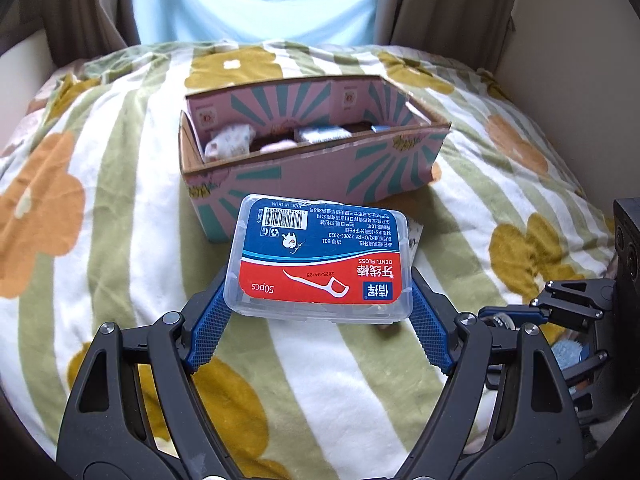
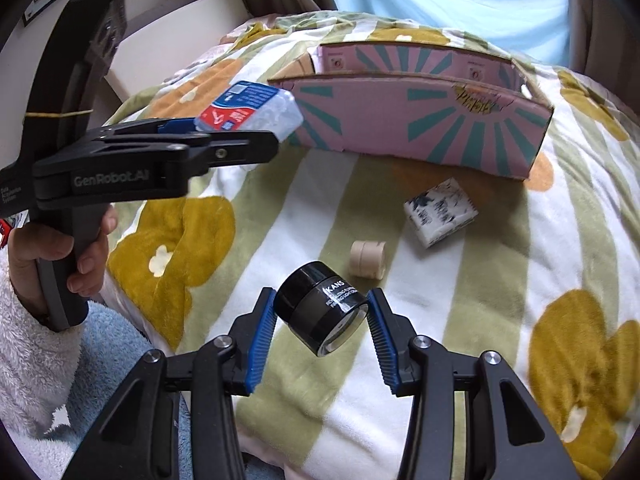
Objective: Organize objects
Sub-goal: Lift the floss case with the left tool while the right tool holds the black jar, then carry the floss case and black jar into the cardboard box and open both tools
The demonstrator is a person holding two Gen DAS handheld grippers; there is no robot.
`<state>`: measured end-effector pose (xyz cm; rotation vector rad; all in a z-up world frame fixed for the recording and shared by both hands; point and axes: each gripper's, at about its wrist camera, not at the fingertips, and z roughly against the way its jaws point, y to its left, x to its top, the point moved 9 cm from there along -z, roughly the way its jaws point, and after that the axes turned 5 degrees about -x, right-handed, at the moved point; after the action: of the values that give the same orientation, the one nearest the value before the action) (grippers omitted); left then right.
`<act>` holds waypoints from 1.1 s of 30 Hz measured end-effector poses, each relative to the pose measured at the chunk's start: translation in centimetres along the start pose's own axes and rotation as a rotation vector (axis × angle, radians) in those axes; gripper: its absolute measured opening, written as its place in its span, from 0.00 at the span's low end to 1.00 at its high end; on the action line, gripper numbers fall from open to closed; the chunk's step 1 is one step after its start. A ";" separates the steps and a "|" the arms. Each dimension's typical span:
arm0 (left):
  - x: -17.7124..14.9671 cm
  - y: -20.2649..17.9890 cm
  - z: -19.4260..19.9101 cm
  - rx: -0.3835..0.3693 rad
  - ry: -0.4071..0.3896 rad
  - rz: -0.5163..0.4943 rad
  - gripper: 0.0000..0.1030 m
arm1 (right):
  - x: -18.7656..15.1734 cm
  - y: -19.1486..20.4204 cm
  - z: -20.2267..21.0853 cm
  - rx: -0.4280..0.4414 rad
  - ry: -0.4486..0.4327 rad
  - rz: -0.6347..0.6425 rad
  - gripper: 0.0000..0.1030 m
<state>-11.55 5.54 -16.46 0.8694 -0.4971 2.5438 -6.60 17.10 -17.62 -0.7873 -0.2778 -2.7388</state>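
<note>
My left gripper is shut on a clear dental floss box with a red and blue label, held above the blanket just in front of the pink cardboard box. The floss box also shows in the right wrist view, left of the pink box. My right gripper is shut on a black KANS jar, held tilted above the blanket. Several small packets lie inside the pink box.
A beige tape roll and a white patterned packet lie on the flowered blanket in front of the pink box. A person in a light blue shirt sits behind the box. The right gripper shows at the left view's right edge.
</note>
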 end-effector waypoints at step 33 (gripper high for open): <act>15.8 8.6 -10.5 0.030 0.110 0.119 0.77 | 24.1 -12.0 -6.2 -0.174 0.038 -0.040 0.41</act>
<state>-32.29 6.93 -15.85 0.7251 -0.4908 2.6960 -33.02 21.77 -10.93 -0.7796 -0.0473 -2.8408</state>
